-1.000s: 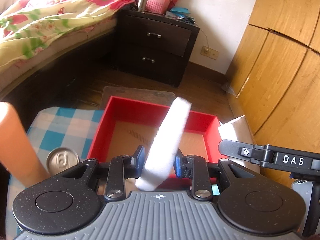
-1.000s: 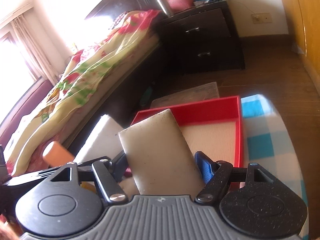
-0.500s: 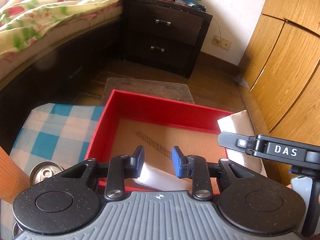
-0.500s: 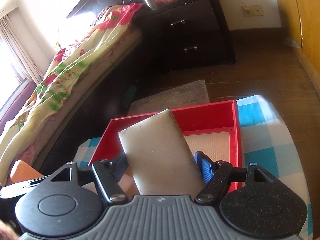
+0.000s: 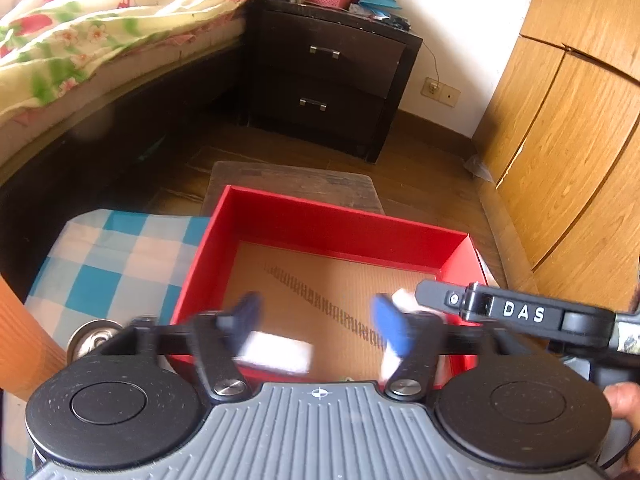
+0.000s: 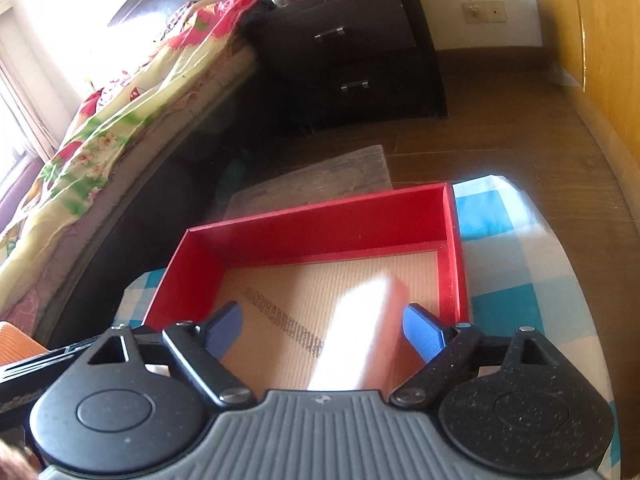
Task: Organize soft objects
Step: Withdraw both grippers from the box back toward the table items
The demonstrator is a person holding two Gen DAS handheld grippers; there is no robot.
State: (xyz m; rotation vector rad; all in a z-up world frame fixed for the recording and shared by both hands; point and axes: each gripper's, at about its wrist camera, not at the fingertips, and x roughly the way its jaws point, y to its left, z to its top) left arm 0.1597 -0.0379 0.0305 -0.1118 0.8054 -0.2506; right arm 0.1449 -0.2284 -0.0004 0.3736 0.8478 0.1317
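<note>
Over the near edge of the red box, both grippers are held pointing down into it. The box is seen as a shallow open tray with upright red walls and a ribbed brown cardboard floor, most of which is left bare toward the far wall. The left gripper is seen with its jaws opening and well apart; a white foam block lies flat on the floor of the box near the front wall, beside the left blue pad and touched by neither pad. The right gripper is likewise caught with its jaws opening; a pale foam slab, blurred and washed out by sunlight, is seen between the blue pads inside the box, closer to the right wall, with a gap on each side. Whether it rests on the floor of the box cannot be told. The box is set on a blue-and-white checked cloth, which shows on either side of it. Left of the box, a metal can and an orange cylinder stand close to the left gripper. Beyond the box, a grey mat lies on the wooden floor, with a dark nightstand farther back, a bed to its left and a wooden wardrobe to its right.
</note>
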